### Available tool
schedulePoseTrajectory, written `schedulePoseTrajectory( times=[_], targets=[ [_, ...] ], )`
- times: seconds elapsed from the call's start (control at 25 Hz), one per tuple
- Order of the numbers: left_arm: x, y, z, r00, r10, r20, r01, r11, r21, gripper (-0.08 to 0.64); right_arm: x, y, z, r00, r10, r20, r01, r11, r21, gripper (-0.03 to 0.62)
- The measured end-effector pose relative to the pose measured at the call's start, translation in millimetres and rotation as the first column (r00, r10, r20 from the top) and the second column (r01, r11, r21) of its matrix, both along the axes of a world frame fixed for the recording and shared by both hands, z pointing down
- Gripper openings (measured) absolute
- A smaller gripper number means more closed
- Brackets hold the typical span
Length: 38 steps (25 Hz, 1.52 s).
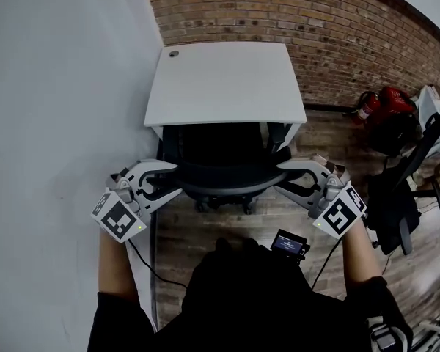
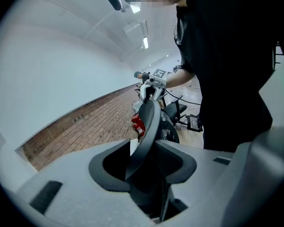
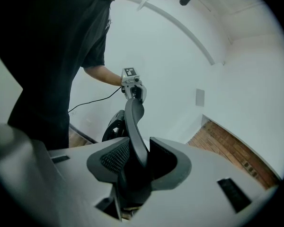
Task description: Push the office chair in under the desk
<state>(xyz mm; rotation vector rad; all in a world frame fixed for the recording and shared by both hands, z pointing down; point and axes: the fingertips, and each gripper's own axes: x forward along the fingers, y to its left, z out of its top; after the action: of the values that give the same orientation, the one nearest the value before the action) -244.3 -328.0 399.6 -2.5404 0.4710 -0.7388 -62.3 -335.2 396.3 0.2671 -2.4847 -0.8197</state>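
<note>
A white surface (image 1: 224, 83) stands against the brick wall (image 1: 315, 20) at the top of the head view. The office chair (image 1: 220, 160) sits at frame centre, seat tucked under the surface's near edge. It faces the wall, and its backrest rim runs left to right. The left hand-held gripper (image 1: 172, 180) and right hand-held gripper (image 1: 280, 177) each straddle an end of that rim, jaws apart and not clamped. Their cubes carry black-and-white square markers (image 1: 119, 217) without letters.

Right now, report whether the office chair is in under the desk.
Partly in: the office chair's front goes beneath the desk edge; its backrest stands outside.
</note>
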Motion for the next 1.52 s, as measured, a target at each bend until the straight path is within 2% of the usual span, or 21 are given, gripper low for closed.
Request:
schedulePoseTrajectory(
  times=[0.68,0.88,1.04,1.12,1.28,1.52],
  targets=[
    [2,-34,0,0.999,0.039,-0.01,-0.04,0.999,-0.026,0.161,-2,-34,-1,0.999,0.029,0.033,-0.029,1.0,-0.006,0.141],
    [-7,-45,-3,0.998,0.051,-0.029,-0.051,0.999,-0.006,0.164,-13,-39,-1,0.999,0.018,0.04,-0.019,1.0,0.001,0.14],
    [-21,-54,7,1.0,0.022,0.012,-0.022,0.999,-0.029,0.166,-21,-39,3,0.999,-0.009,0.035,0.009,1.0,0.005,0.132],
    [-26,-61,12,1.0,0.012,0.025,-0.012,1.0,-0.02,0.167,-22,-45,5,0.999,-0.003,0.037,0.002,1.0,0.012,0.132],
    [-17,-75,8,1.0,0.008,0.003,-0.008,1.0,-0.012,0.169,-16,-66,3,0.999,0.027,0.03,-0.027,1.0,0.004,0.136],
    [-7,-98,5,1.0,0.027,0.0,-0.027,0.999,0.019,0.169,-11,-94,4,0.999,0.048,0.019,-0.048,0.999,-0.003,0.141]
  ],
)
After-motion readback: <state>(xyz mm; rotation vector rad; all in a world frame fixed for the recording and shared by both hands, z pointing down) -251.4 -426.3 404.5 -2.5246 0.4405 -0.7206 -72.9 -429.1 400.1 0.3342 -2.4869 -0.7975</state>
